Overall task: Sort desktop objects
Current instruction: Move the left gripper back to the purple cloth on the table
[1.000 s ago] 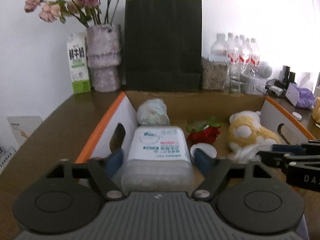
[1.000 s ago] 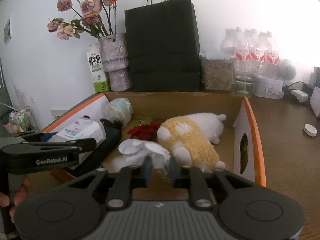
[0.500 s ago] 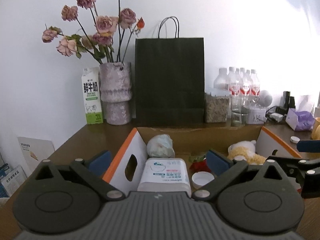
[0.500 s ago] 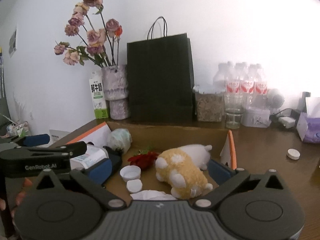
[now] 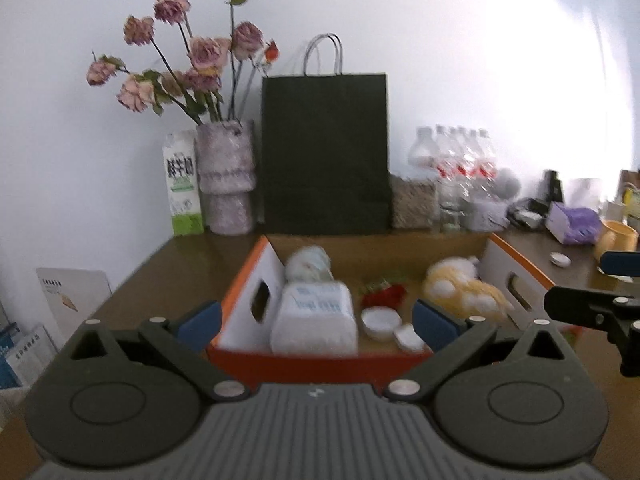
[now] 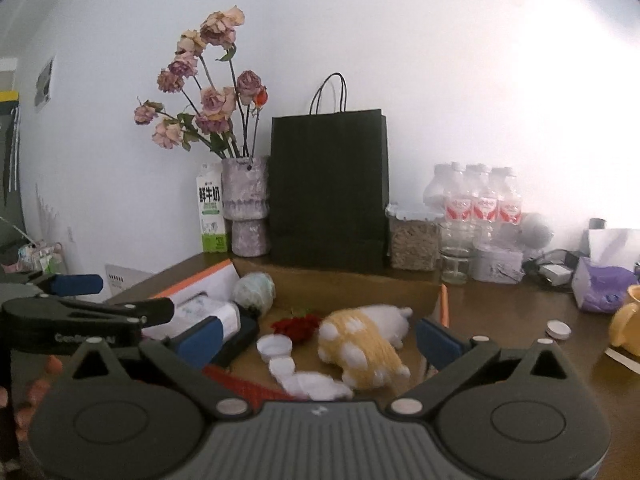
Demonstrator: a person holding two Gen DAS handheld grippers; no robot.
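Above the tabletop [image 5: 168, 268], both the left hand-held gripper [image 5: 316, 322] and right hand-held gripper [image 6: 320, 334] hover spread wide and empty over the cardboard box [image 5: 248, 300] (plush toy [image 6: 360, 340] inside), only the right view showing fingertips [image 6: 34, 394].

I count one orange-rimmed cardboard box [image 5: 516, 258]. Inside it lie one white wet-wipe pack [image 5: 314, 322], one yellow-and-white plush toy [image 6: 362, 346], one red fabric flower [image 6: 298, 326], two white round caps [image 6: 275, 347] and one pale wrapped roll [image 6: 254, 292]. Behind the box stand one black paper bag [image 6: 328, 188], one milk carton [image 6: 211, 214] and one vase of dried roses [image 6: 245, 204]. To the box's right on the tabletop [image 6: 500, 312]: one more white cap [image 6: 558, 329].
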